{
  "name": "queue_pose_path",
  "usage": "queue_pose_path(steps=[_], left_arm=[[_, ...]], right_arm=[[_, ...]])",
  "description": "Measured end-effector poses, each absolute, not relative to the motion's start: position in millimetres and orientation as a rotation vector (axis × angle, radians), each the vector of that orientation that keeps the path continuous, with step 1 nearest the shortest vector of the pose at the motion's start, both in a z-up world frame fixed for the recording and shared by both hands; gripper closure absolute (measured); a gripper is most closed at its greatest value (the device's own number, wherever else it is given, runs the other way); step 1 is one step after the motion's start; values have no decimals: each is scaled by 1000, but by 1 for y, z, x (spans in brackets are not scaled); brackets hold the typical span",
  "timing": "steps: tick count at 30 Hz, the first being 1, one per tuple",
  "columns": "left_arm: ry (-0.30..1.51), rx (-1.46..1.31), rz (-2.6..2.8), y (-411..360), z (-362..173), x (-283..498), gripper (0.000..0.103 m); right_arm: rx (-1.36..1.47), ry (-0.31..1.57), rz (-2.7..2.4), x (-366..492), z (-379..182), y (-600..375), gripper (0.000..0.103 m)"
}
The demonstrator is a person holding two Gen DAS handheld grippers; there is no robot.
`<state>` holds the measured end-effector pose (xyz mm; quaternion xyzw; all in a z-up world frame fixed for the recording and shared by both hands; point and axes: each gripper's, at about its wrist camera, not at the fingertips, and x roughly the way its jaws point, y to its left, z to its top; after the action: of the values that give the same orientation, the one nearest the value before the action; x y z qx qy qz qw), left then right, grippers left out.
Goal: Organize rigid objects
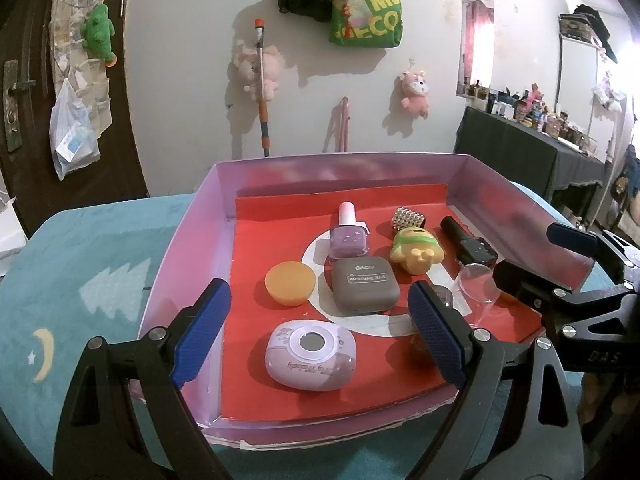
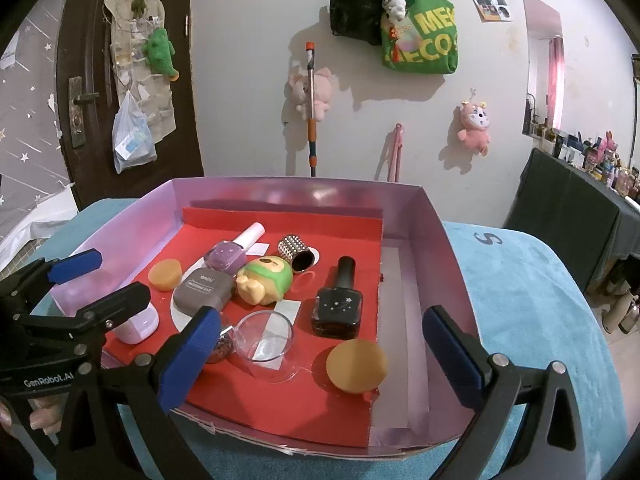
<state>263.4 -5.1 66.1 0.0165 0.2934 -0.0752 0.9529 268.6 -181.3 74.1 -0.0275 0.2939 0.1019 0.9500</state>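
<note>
A lilac box with a red floor holds several small items: a lilac round case, a grey eye-shadow compact, two orange lids, a purple polish bottle, a black polish bottle, a yellow-green toy, a studded tube and a clear cup. My left gripper is open above the lilac case. My right gripper is open over the box's front, around the cup and an orange lid.
The box sits on a teal blanket. Behind are a white wall with hanging bags and plush toys, a dark door at left and a cluttered dark table at right.
</note>
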Motion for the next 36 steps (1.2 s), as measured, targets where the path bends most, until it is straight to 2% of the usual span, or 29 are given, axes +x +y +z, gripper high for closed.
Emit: queue_pose_path(steps=[36], left_arm=[[597, 31, -153, -3, 66, 263, 12]], right_arm=[[-51, 586, 185, 267, 73, -184, 0]])
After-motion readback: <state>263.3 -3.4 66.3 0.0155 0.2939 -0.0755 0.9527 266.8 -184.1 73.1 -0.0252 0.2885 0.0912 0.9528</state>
